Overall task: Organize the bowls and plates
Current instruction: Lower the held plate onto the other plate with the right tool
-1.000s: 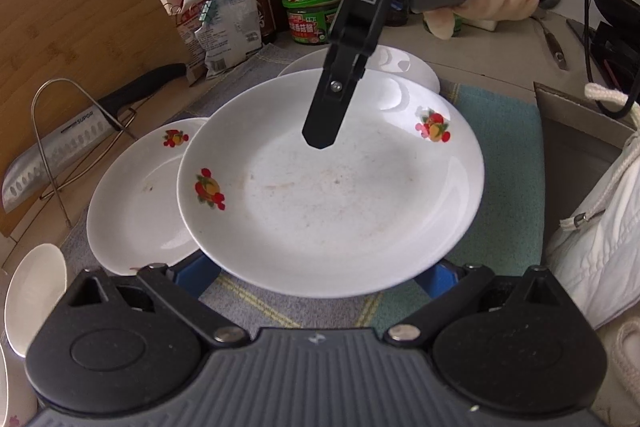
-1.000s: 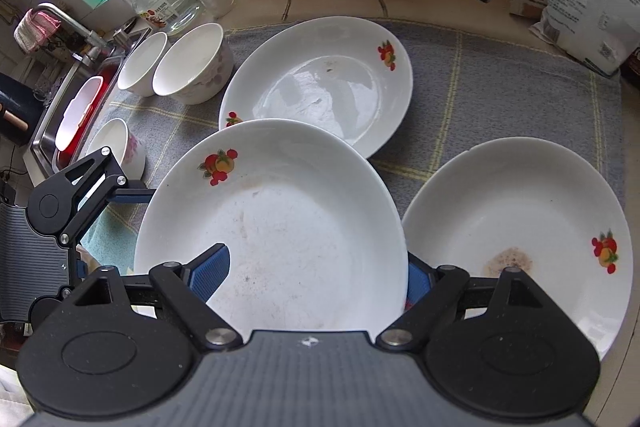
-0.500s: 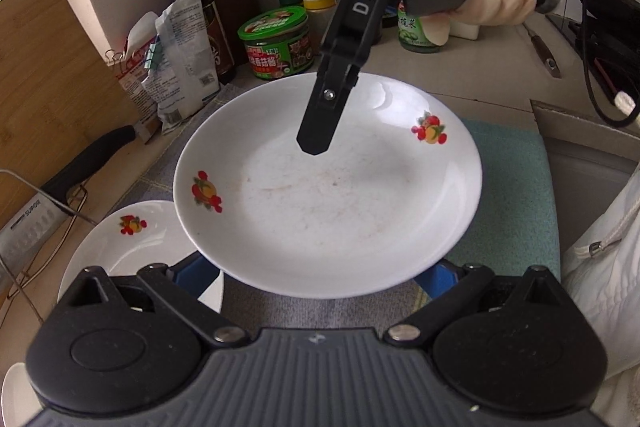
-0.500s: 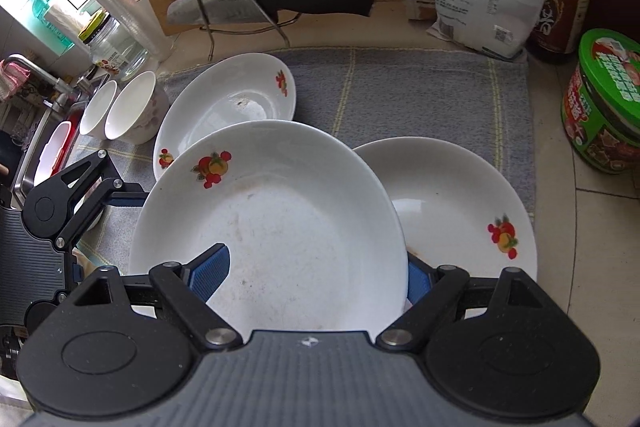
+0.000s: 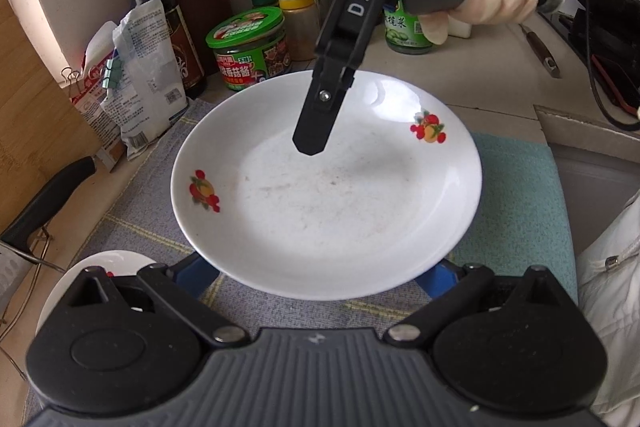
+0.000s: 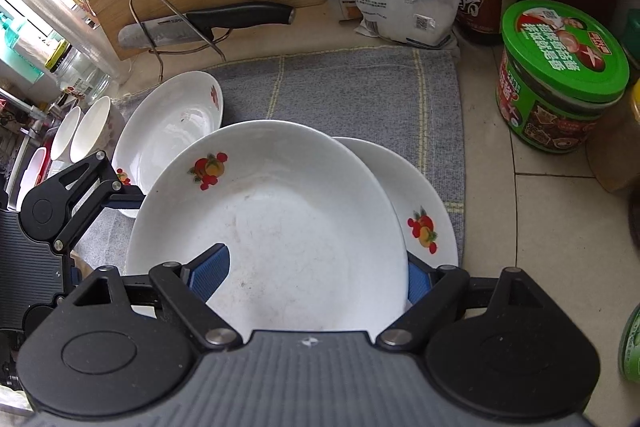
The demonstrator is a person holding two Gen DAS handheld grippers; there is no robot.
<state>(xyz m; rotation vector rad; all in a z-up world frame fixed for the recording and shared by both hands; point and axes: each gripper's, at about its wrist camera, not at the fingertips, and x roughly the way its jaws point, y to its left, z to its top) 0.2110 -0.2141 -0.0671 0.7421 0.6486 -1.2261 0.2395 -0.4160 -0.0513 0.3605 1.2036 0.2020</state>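
I carry the white round plate with red fruit prints between both grippers. My right gripper has its jaws clamped across the near rim, one blue pad on top, one beneath; my left gripper clamps the opposite rim likewise, so the plate stays level. It hangs above the second white fruit-print plate lying on the grey cloth, apparently for stacking. A third plate waits left of it.

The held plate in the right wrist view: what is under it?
Under the held plate lies another plate on the grey cloth. Only its right part with a fruit print shows; the rest is covered.
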